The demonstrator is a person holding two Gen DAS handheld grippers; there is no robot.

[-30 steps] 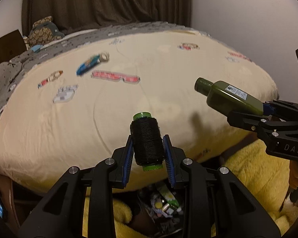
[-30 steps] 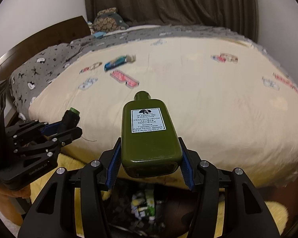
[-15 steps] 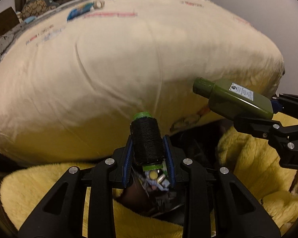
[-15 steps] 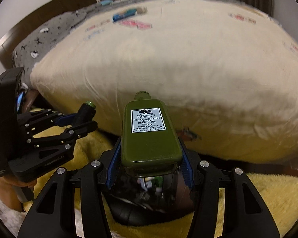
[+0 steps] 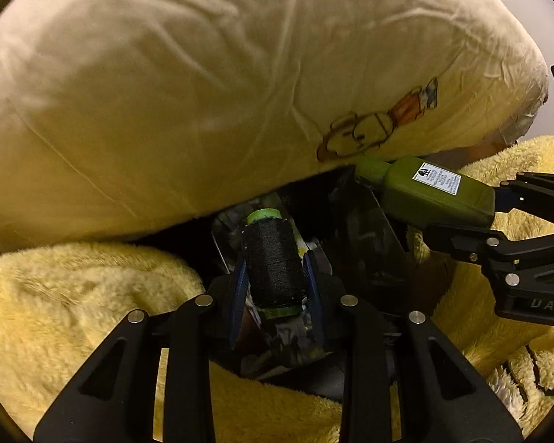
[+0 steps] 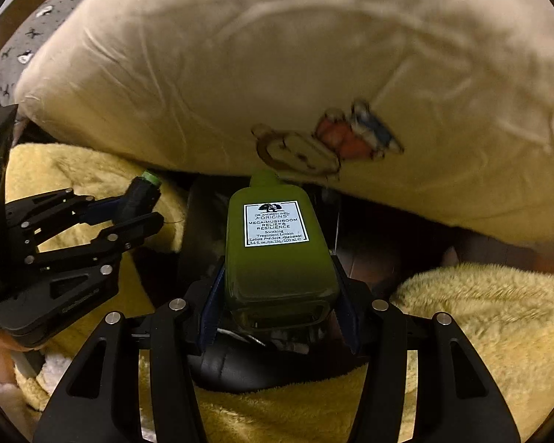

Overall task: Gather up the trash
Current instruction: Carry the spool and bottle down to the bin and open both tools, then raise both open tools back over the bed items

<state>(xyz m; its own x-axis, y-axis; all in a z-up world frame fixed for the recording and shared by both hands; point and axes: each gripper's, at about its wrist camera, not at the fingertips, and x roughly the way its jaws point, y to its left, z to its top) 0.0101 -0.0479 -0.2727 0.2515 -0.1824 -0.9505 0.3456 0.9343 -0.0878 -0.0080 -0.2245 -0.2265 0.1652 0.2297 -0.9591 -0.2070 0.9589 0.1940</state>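
Evidently, two pieces of trash are held above a dark bin (image 5: 365,243) tucked between the bed's cream duvet (image 5: 203,92) and a yellow plush blanket (image 5: 74,295). A black thread spool (image 5: 273,262) is clamped across its wound middle by the left gripper (image 5: 275,288); it is judged light, soft-surfaced and unlikely to slip. A green lotion bottle (image 6: 277,251) is pinched at its base by the right gripper (image 6: 279,295); it is judged stiff, smooth, heavier, and best held by its flat sides.
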